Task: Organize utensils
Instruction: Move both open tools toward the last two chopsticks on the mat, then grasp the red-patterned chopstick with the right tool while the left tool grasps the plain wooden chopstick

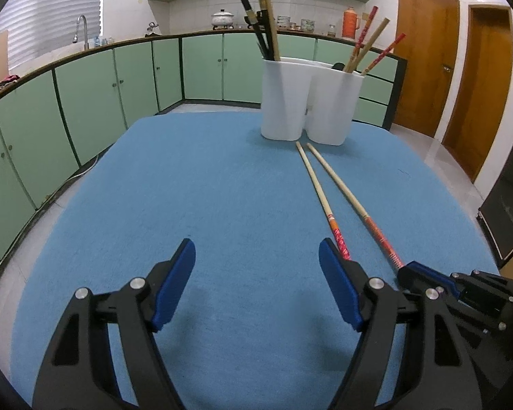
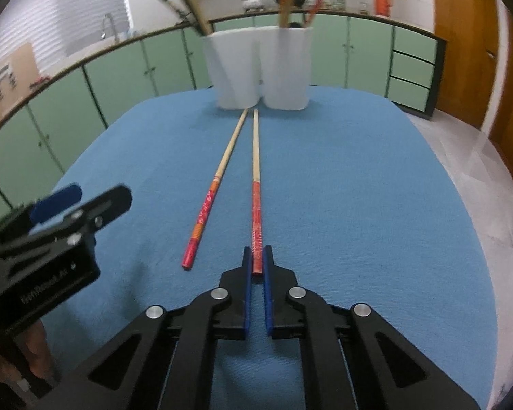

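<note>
Two chopsticks with red ends lie on the blue cloth, tips toward a white two-part holder (image 1: 307, 99) (image 2: 260, 68). My right gripper (image 2: 256, 256) is shut on the red end of the right chopstick (image 2: 255, 171) (image 1: 352, 201), which still lies on the cloth. The left chopstick (image 2: 219, 177) (image 1: 318, 191) lies free beside it. My left gripper (image 1: 256, 256) is open and empty over the cloth, left of both chopsticks; it also shows in the right wrist view (image 2: 56, 201). The holder's left cup has dark chopsticks (image 1: 261, 24); its right cup has red-ended ones (image 1: 369, 48).
The blue cloth (image 1: 188, 188) covers the table. Green kitchen cabinets (image 1: 85, 95) run behind and to the left, with a sink tap (image 1: 82, 30). Wooden doors (image 1: 424, 65) stand at the right.
</note>
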{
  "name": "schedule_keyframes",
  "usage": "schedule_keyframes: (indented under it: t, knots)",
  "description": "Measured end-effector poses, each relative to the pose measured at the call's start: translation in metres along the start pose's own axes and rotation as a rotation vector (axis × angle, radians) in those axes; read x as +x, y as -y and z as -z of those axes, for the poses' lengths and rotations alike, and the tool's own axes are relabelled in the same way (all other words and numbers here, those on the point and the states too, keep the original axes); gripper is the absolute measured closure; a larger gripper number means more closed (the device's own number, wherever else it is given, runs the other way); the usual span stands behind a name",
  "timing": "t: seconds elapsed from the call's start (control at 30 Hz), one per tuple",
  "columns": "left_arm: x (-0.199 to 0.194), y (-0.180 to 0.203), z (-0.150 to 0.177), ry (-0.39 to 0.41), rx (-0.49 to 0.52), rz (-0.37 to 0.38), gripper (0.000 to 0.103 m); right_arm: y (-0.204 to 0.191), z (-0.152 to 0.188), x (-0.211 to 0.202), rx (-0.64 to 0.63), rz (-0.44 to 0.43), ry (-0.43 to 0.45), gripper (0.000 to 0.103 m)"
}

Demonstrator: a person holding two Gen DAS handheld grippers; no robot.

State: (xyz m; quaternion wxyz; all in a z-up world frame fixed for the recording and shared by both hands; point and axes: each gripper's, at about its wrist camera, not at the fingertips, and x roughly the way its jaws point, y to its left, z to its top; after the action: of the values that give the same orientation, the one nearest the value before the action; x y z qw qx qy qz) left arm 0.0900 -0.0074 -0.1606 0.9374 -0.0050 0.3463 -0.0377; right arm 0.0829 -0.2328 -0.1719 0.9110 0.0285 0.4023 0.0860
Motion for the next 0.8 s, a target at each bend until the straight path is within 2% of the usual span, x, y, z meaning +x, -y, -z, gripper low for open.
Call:
schedule_keyframes:
  t: [0.37, 0.53, 0.63, 0.7, 0.8]
  knots:
    - [0.008, 0.031, 0.004, -0.041, 0.024, 0.076, 0.034, 0.048, 0.006, -0.015, 0.143, 0.073, 0.027, 0.097]
    - [0.016, 0.047, 0.007, -0.080, 0.044, 0.096, 0.037, 0.056, 0.000, -0.017, 0.140, 0.094, 0.056, 0.097]
    - [0.023, 0.051, 0.009, -0.117, 0.036, 0.103, 0.042, 0.058, -0.002, -0.016, 0.148, 0.093, 0.060, 0.097]
    - [0.029, 0.052, 0.010, -0.145, 0.028, 0.109, 0.050, 0.059, -0.002, -0.016, 0.151, 0.091, 0.062, 0.097]
    - [0.034, 0.051, 0.012, -0.169, 0.016, 0.107, 0.055, 0.060, -0.001, -0.017, 0.154, 0.086, 0.063, 0.097]
